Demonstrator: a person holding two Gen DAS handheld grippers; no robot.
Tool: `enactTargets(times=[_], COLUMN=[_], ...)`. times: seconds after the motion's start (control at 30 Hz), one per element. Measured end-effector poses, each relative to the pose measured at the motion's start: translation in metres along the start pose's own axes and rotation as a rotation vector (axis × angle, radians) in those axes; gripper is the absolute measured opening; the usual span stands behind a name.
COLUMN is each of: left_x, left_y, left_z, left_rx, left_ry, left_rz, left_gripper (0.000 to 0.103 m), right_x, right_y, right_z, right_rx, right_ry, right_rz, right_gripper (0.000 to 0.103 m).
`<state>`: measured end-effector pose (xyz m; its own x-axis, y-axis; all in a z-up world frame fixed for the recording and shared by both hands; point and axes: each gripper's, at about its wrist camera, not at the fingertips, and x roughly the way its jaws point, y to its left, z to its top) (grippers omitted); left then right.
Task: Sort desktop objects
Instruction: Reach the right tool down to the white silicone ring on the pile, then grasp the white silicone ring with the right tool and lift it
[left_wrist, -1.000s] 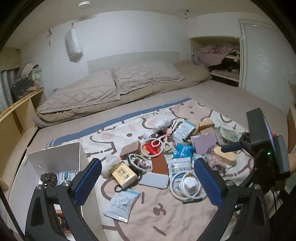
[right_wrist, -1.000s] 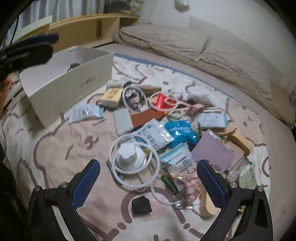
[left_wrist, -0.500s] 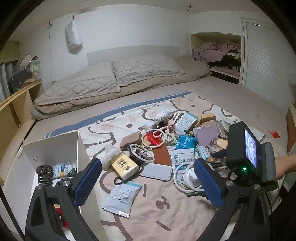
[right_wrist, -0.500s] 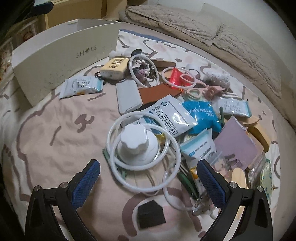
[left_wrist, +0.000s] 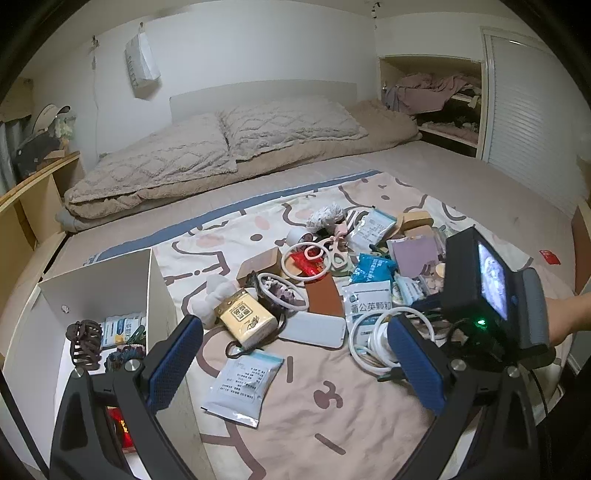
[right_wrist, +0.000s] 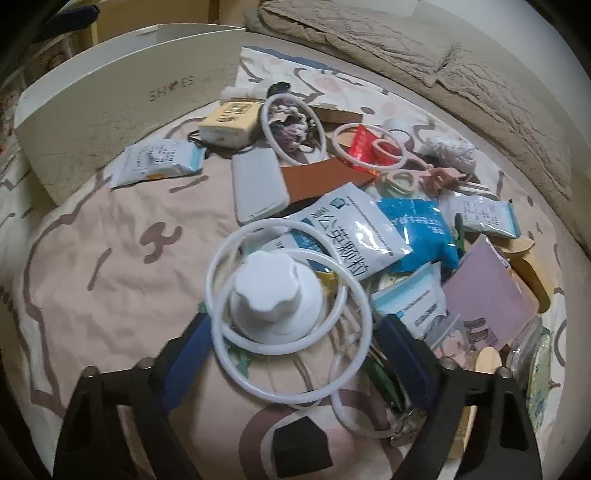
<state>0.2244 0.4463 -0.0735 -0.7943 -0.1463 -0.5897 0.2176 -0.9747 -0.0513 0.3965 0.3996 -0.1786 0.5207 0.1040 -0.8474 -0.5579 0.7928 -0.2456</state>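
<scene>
A heap of small items lies on the patterned cloth (right_wrist: 110, 266). In the right wrist view my right gripper (right_wrist: 295, 343) points steeply down, its jaws closing around two white rings (right_wrist: 295, 395) and a white knob (right_wrist: 275, 291). Both sit between the blue pads, and no pad clearly presses on them. My left gripper (left_wrist: 295, 365) hangs open above the cloth, with a white sachet (left_wrist: 240, 384) lying below it. The white shoe box (left_wrist: 155, 295) stands left of that gripper. It holds a brown hair claw (left_wrist: 85, 343) and sachets.
Around the rings lie a white power bank (right_wrist: 258, 184), a yellow tissue pack (right_wrist: 229, 122), white and blue packets (right_wrist: 417, 229), pink scissors (right_wrist: 406, 177), a purple card (right_wrist: 487, 295) and a black block (right_wrist: 299, 443). Pillows (left_wrist: 221, 147) lie behind, and a person's hand (left_wrist: 561, 317) is at right.
My right gripper has dropped close over the white rings and knob, and its jaws have narrowed around them. In the left wrist view the right gripper's housing has come nearer at right.
</scene>
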Motion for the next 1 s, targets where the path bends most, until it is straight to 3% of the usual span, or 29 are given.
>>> enactTargets(times=[0.33, 0.53, 1.0], left_x=[0.005, 0.009, -0.004], left_y=[-0.003, -0.012, -0.006], left_z=[-0.006, -0.014, -0.026], left_rx=[-0.011, 0.015, 0.012], left_ry=[0.033, 0.064, 0.057], left_rz=[0.007, -0.004, 0.0], left_gripper=[0.101, 0.101, 0.101], right_x=[-0.023, -0.037, -0.036], right_y=[0.009, 0.03, 0.091], right_z=[-0.005, -0.008, -0.031], right_rx=[0.047, 0.036, -0.001], right_ry=[-0.031, -0.037, 0.021], right_rz=[0.039, 0.123, 0.324], right_gripper=[0.085, 0.085, 0.085])
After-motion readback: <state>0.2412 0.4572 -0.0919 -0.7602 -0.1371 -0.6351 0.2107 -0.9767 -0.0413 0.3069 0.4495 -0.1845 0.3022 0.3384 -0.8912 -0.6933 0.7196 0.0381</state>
